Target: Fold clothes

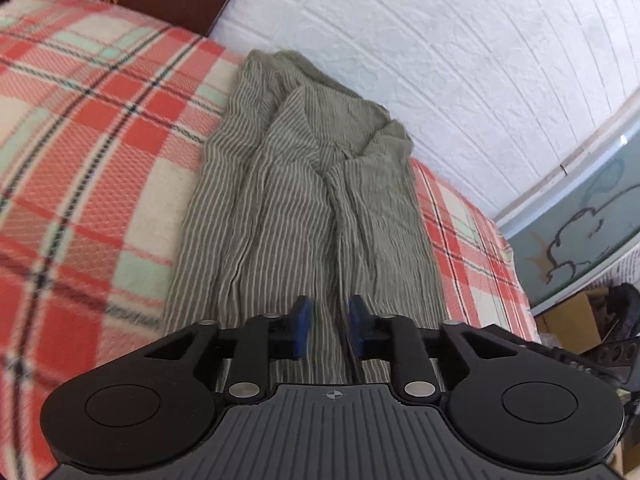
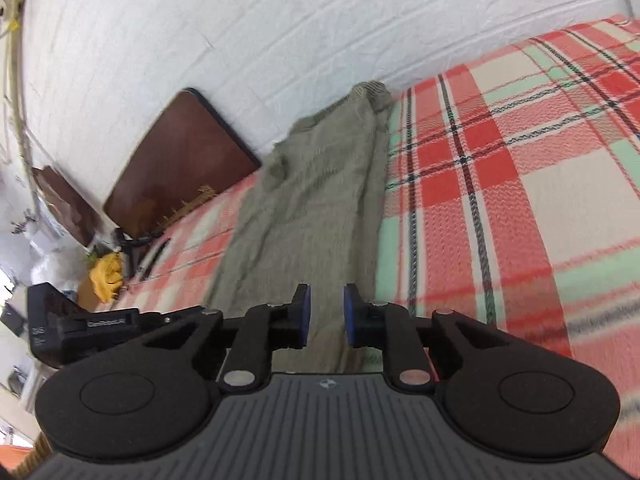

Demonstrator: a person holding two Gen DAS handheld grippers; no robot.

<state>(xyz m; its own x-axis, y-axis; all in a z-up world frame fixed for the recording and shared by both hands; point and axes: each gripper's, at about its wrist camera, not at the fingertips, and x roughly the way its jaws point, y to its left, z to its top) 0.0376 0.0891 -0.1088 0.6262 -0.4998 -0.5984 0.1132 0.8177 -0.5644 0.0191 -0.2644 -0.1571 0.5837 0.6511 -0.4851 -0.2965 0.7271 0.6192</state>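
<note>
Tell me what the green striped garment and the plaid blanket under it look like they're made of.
Striped garment: thin, crinkled woven fabric, probably cotton or a linen blend; matte, with fine pale stripes and soft creases. Plaid blanket: thicker textured weave, likely wool or acrylic; its surface shows a raised zigzag pattern and no sheen. Both are guesses from look alone.

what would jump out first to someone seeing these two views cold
The red, cream and mint plaid blanket fills the bed. A long, rumpled green striped garment lies on it, running toward the white brick wall. The left gripper and right gripper are both open over its near end.
</note>
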